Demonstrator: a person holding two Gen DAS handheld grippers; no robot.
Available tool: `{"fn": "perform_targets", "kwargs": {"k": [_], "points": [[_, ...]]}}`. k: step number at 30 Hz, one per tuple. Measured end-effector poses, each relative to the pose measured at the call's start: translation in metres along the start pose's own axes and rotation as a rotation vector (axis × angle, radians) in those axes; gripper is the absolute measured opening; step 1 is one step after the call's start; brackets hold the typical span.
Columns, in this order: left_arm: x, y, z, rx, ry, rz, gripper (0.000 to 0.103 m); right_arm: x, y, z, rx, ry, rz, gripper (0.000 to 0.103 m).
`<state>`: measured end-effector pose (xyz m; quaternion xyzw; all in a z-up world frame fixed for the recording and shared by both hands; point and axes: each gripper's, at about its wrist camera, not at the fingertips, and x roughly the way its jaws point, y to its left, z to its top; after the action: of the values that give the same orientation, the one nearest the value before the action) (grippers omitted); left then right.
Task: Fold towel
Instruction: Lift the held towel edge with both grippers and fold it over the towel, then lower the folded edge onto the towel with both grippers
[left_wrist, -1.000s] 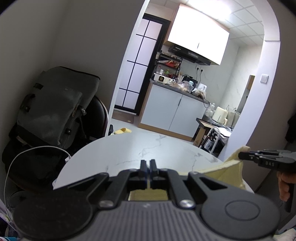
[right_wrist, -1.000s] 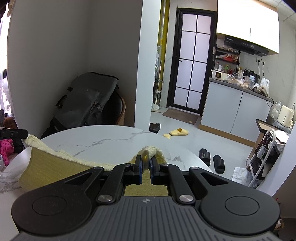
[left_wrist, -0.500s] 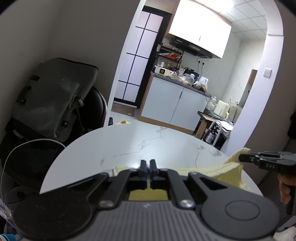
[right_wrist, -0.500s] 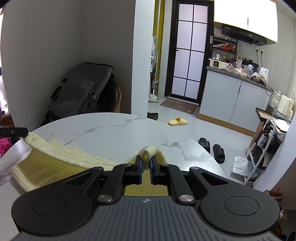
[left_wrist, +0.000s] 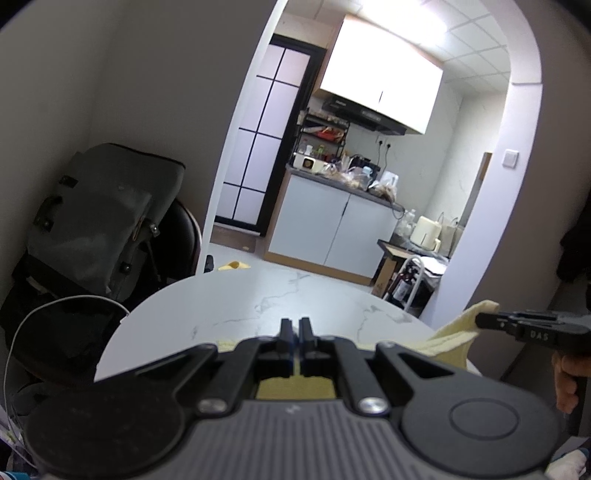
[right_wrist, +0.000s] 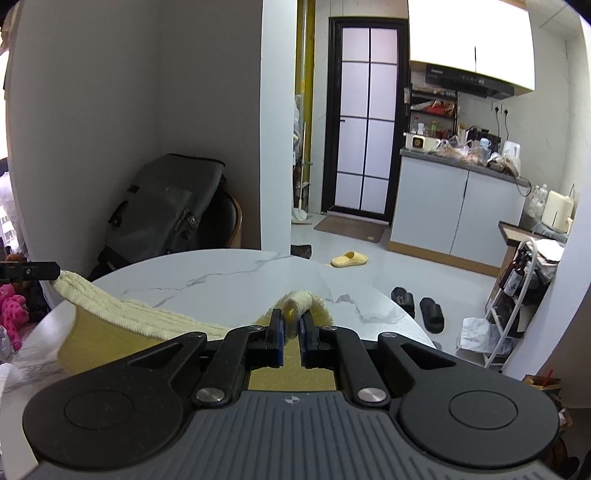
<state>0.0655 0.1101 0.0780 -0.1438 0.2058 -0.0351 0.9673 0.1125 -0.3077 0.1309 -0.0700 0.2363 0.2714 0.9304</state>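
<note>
A pale yellow towel (right_wrist: 122, 317) hangs stretched between my two grippers above the round white marble table (right_wrist: 229, 280). My right gripper (right_wrist: 291, 320) is shut on one towel corner, which bulges past its fingertips. My left gripper (left_wrist: 295, 326) is shut on the opposite corner; only a thin yellow strip shows between its jaws. In the left wrist view the towel (left_wrist: 454, 338) runs right to the other gripper's fingers (left_wrist: 491, 319). In the right wrist view the left gripper's fingers (right_wrist: 33, 270) hold the far corner at the left edge.
A dark chair with a grey backpack (right_wrist: 166, 218) stands behind the table by the wall. A kitchen with white cabinets (right_wrist: 454, 218) lies beyond. Slippers (right_wrist: 417, 306) and a wire rack (right_wrist: 517, 295) stand on the floor at right. A white cable (left_wrist: 55, 310) hangs at left.
Both grippers have tilted and shifted while holding the towel. The towel's top edge sits lower and closer over the table, with more tabletop showing beyond it.
</note>
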Motion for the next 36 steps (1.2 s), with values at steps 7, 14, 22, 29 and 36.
{"fn": "perform_targets", "kwargs": {"k": [7,14,22,29,36], "points": [[-0.038,-0.008,-0.018,-0.003,-0.022,-0.020,0.002,-0.047,0.016,-0.018,-0.006,-0.016,-0.025,0.009],[-0.062,-0.017,-0.043,0.010,-0.015,-0.031,0.002,-0.066,0.019,-0.034,0.001,-0.015,-0.033,0.009],[-0.067,-0.023,-0.055,0.012,-0.001,-0.044,0.002,-0.075,0.016,-0.047,0.011,-0.009,-0.038,0.009],[-0.060,-0.024,-0.048,0.005,-0.011,-0.036,0.002,-0.083,0.013,-0.058,0.019,-0.004,-0.043,0.009],[-0.052,-0.020,-0.041,-0.021,-0.028,-0.027,0.002,-0.077,0.017,-0.049,0.003,0.012,-0.037,0.009]]}}
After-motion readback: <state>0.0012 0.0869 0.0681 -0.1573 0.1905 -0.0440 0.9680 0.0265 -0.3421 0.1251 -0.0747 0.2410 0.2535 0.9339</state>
